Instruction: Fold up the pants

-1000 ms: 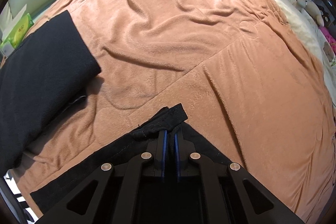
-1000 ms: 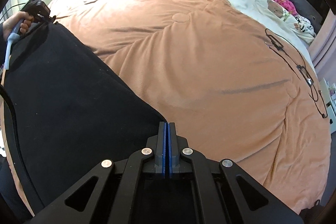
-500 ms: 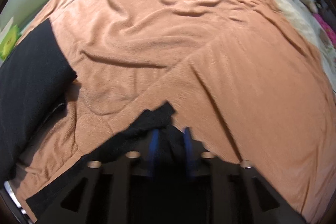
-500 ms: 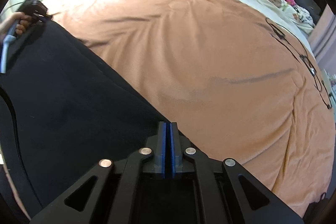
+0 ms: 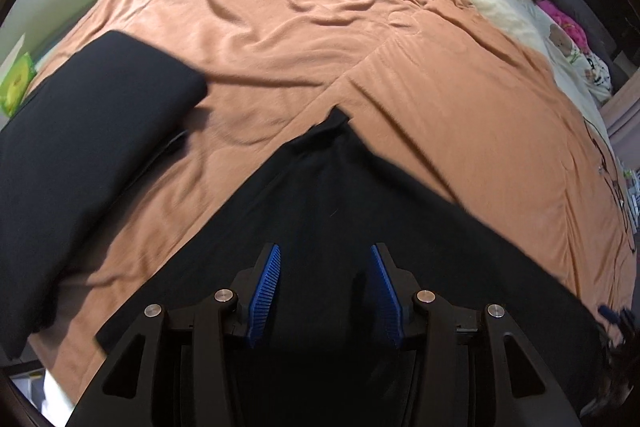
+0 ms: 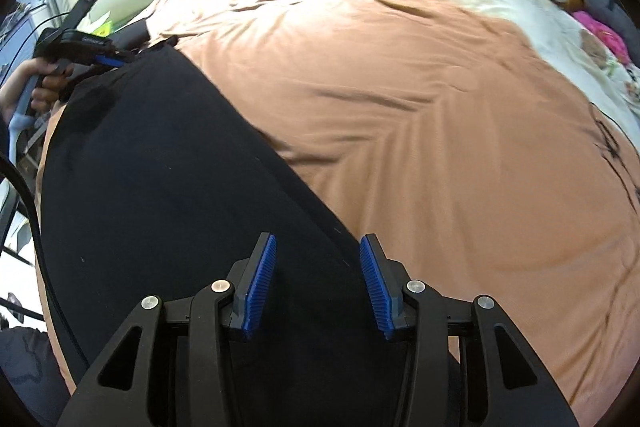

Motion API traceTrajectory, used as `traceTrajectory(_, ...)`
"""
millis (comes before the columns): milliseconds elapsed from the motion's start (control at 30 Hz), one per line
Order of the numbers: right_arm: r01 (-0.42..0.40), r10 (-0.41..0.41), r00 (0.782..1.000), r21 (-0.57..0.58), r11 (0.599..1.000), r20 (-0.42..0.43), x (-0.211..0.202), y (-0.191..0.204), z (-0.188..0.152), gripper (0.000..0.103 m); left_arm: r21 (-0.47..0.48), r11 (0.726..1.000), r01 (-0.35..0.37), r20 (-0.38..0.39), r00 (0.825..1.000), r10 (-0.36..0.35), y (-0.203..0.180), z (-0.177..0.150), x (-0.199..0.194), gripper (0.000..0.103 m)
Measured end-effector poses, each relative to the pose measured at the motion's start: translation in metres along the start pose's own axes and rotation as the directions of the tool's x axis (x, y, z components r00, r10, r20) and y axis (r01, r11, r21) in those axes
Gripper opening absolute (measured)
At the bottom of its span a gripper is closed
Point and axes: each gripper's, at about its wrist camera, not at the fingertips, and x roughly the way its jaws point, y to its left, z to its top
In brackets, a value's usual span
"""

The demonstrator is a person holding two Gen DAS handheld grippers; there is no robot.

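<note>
black pants [image 5: 340, 211] flat on the bed [image 5: 304, 39], left gripper [image 5: 325, 255] and right gripper [image 6: 317, 245] fingers just spreading apart, nothing pinched

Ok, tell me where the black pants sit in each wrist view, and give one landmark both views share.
Left wrist view: the black pants fill the lower centre, running from a corner at mid-frame down under the open left gripper.
Right wrist view: the pants cover the lower left, their edge passing between the fingers of the open right gripper.
Shared landmark: the orange blanket beneath them.
</note>
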Motion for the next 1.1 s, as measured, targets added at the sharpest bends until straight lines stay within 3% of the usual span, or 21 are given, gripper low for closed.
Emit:
traceTrajectory(333, -0.077, 0.074, 0.995, -0.037, 0.996, -0.068, 0.054, 0.012, 0.027, 0.042, 0.004, 1.000, 0.018, 0.036, 0.999, -0.018, 0.041, -0.051, -0.032, 0.049)
traceTrajectory(667, -0.203, 0.206, 0.972, 0.034, 0.979, -0.110, 0.083, 0.003, 0.045, 0.042, 0.009, 0.999, 0.049, 0.049, 0.998, -0.049, 0.053, -0.080, -0.043, 0.049)
traceTrajectory(767, -0.231, 0.239, 0.966, 0.078, 0.970, -0.102, 0.092, -0.003, 0.051, 0.031, 0.003, 0.998, 0.057, 0.048, 0.997, -0.057, 0.056, -0.086, -0.045, 0.049)
traceTrajectory(800, -0.236, 0.244, 0.965, 0.086, 0.968, -0.099, 0.094, -0.003, 0.052, 0.014, -0.005, 0.998, 0.064, 0.045, 0.997, -0.064, 0.057, -0.088, -0.045, 0.049)
traceTrajectory(833, -0.240, 0.248, 0.963, 0.087, 0.967, -0.102, 0.095, -0.003, 0.054, 0.005, -0.013, 0.997, 0.070, 0.044, 0.997, -0.069, 0.059, -0.090, -0.045, 0.049)
traceTrajectory(967, -0.196, 0.198, 0.974, 0.030, 0.980, -0.109, 0.093, 0.011, 0.054, 0.000, -0.014, 0.998, 0.066, 0.053, 0.996, -0.065, 0.062, -0.095, -0.048, 0.049)
traceTrajectory(1100, -0.151, 0.153, 0.987, 0.031, 0.988, -0.057, 0.077, 0.014, 0.058, 0.000, -0.024, 0.996, 0.081, 0.045, 0.996, -0.080, 0.066, -0.102, -0.047, 0.049)
